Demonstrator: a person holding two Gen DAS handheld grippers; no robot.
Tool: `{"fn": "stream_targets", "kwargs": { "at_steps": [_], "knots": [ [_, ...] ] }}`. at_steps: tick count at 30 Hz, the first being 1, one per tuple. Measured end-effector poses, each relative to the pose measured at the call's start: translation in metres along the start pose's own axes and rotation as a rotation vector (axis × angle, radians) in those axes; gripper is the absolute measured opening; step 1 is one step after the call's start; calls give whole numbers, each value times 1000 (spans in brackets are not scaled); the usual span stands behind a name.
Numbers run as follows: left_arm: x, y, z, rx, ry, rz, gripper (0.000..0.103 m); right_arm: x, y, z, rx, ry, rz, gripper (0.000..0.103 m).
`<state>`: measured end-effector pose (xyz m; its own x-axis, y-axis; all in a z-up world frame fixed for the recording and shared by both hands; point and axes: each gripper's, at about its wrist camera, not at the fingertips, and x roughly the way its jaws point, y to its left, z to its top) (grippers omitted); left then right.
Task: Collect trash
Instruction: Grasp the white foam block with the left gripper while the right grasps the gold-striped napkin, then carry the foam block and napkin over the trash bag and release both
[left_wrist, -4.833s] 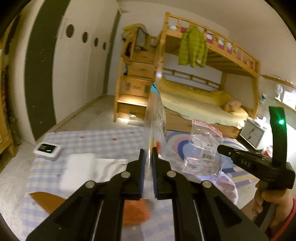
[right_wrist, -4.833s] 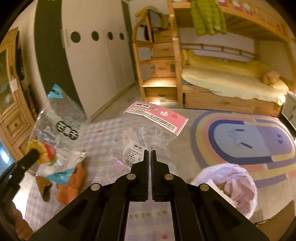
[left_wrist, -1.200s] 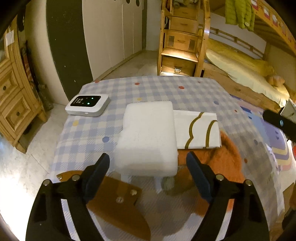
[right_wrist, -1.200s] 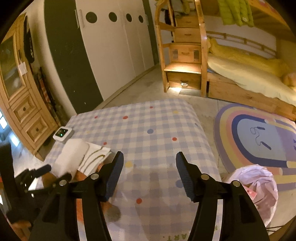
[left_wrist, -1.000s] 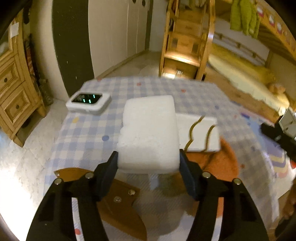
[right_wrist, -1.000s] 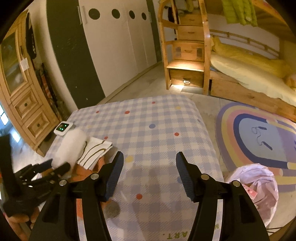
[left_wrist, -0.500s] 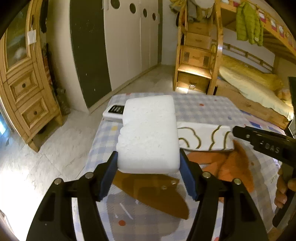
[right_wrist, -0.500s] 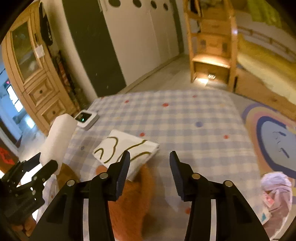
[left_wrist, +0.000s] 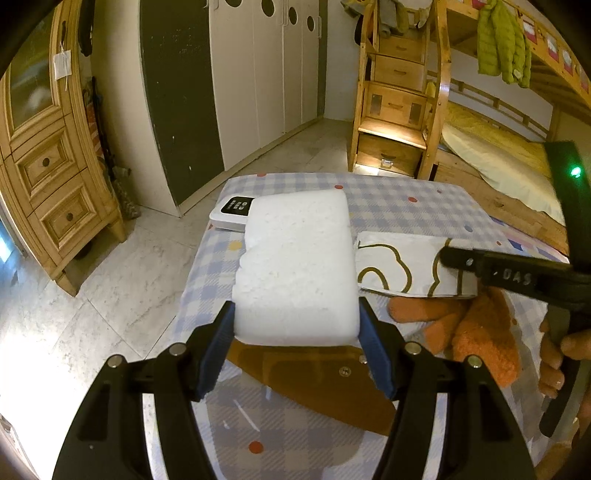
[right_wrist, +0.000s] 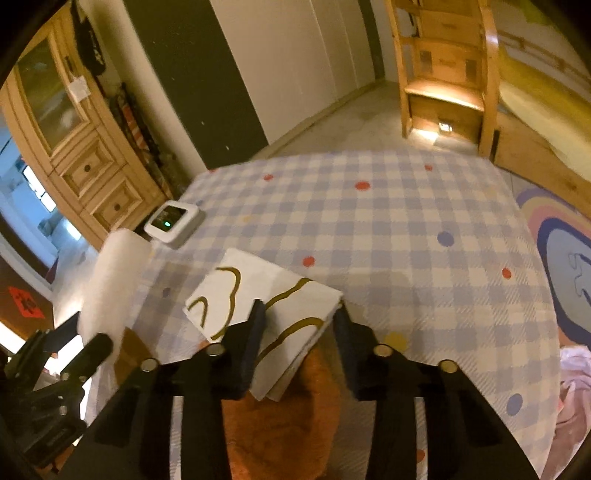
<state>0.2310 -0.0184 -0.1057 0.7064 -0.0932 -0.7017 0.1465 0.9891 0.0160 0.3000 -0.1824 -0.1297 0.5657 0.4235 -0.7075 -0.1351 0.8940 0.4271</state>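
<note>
My left gripper (left_wrist: 295, 325) is shut on a white foam block (left_wrist: 295, 266) and holds it above the checked tablecloth (left_wrist: 406, 206). The block also shows at the left of the right wrist view (right_wrist: 110, 280). A white folded paper with gold-brown curves (right_wrist: 266, 302) lies on the table. My right gripper (right_wrist: 299, 317) is open, its fingers on either side of the paper's near corner. In the left wrist view the right gripper (left_wrist: 454, 258) reaches over the same paper (left_wrist: 399, 262).
An orange fuzzy cloth (left_wrist: 476, 332) and a brown leather piece (left_wrist: 317, 384) lie under the grippers. A small white device (right_wrist: 173, 218) sits at the table's left edge. A trash bag (right_wrist: 572, 387) stands on the floor at the right. A wooden cabinet (left_wrist: 48, 166) stands left.
My left gripper closed on the foam block and lifted it off the table. My right gripper swung left and down to straddle the paper's corner, still open.
</note>
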Motion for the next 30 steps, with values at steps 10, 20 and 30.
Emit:
{"fn": "stream_targets", "kwargs": {
  "at_steps": [10, 20, 30],
  "knots": [
    [-13, -4, -6, -32, -25, -57, 63, -81, 10, -8, -39, -330, 58, 1],
    [-34, -59, -6, 51, -103, -156, 63, -138, -23, -33, 13, -435, -107, 1],
    [-45, -145, -13, 196, -140, -278, 63, -185, -78, -70, 178, -445, -223, 1]
  ]
}}
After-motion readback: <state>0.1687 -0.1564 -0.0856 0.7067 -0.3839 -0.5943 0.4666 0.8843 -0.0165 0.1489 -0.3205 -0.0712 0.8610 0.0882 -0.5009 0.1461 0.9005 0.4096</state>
